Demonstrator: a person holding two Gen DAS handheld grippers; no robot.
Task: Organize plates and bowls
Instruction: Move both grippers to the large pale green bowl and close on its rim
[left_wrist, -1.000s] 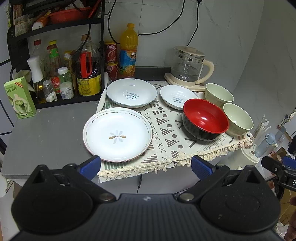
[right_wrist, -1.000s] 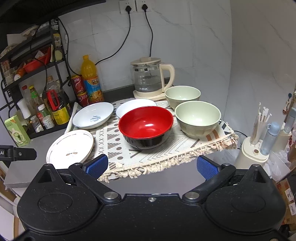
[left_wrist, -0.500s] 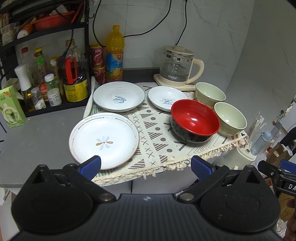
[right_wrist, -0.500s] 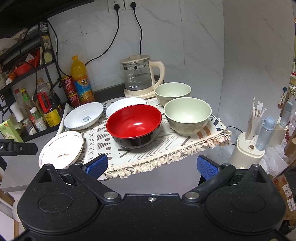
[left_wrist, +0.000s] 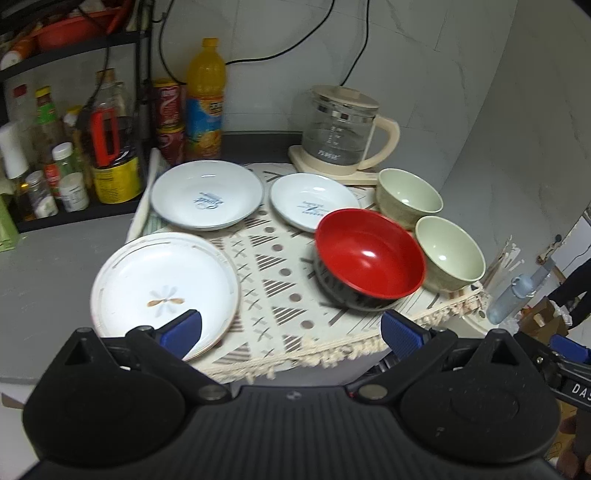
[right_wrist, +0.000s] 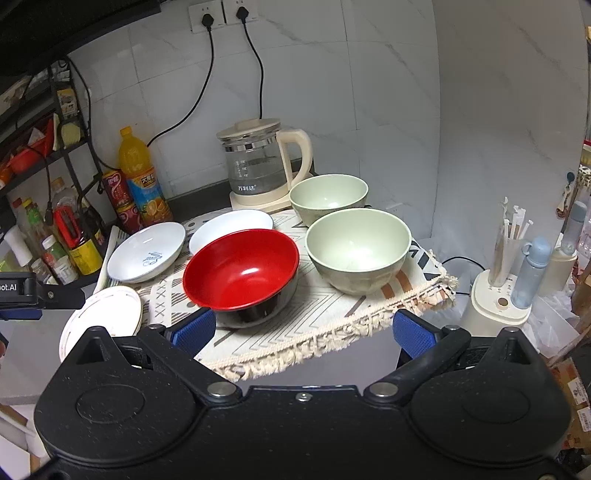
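On a patterned cloth (left_wrist: 280, 273) lie a large white plate with a flower mark (left_wrist: 162, 288), a pale blue plate (left_wrist: 207, 199), a smaller white plate (left_wrist: 306, 205), a red bowl (left_wrist: 369, 254) and two green bowls (left_wrist: 448, 254) (left_wrist: 408, 192). My left gripper (left_wrist: 291, 330) is open and empty, just short of the cloth's front edge, its left pad over the large plate's rim. My right gripper (right_wrist: 303, 328) is open and empty, in front of the red bowl (right_wrist: 240, 269) and the near green bowl (right_wrist: 358, 247).
A glass kettle (left_wrist: 340, 136) stands at the back of the counter. A rack of bottles and jars (left_wrist: 74, 158), cans and an orange drink bottle (left_wrist: 205, 99) are at the back left. A chopstick holder (right_wrist: 498, 288) and a blue bottle (right_wrist: 532, 273) stand to the right.
Both grippers have moved closer to the counter; the dishes loom larger in each view. The left view has shifted so the plates sit lower and nearer its pads. No dish has moved.
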